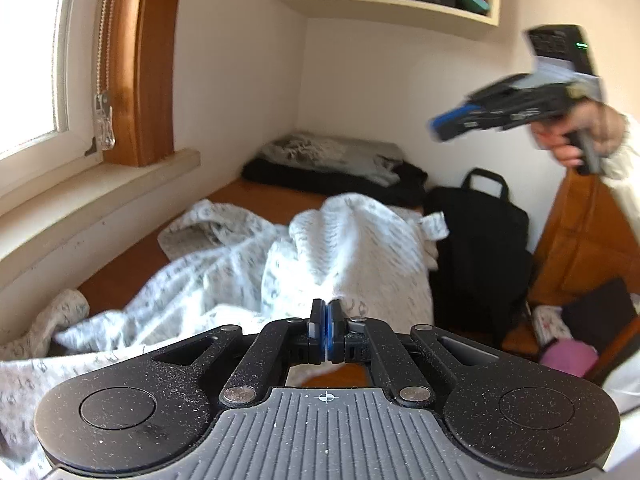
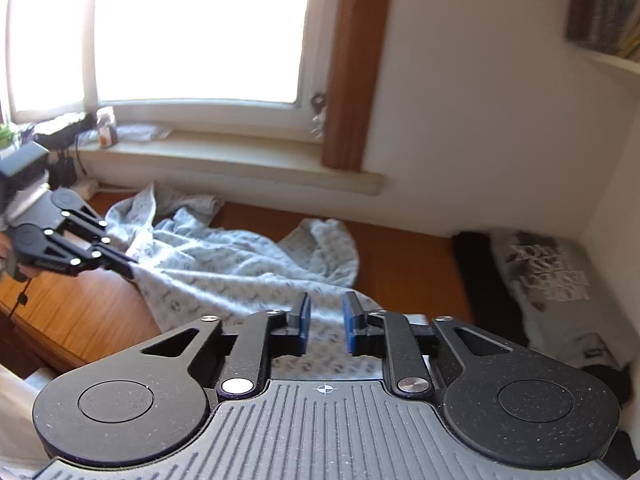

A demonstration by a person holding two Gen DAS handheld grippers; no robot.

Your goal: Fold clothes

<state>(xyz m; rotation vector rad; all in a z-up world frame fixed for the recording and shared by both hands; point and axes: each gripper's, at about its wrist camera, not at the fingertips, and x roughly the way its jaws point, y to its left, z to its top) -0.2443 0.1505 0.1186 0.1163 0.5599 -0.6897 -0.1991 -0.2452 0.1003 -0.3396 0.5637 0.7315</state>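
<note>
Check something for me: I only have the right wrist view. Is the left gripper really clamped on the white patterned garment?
Observer: Yes. In the left wrist view the left gripper has its pads pressed together on an edge of the white garment, which rises to its tips.
Operator: How high is the right gripper?
Observer: The right gripper is held in the air above the garment and touches nothing, though it is blurred.
Operator: Is there anything beside the cloth that I miss?
Observer: A black bag stands upright next to the garment, on the side away from the window.
</note>
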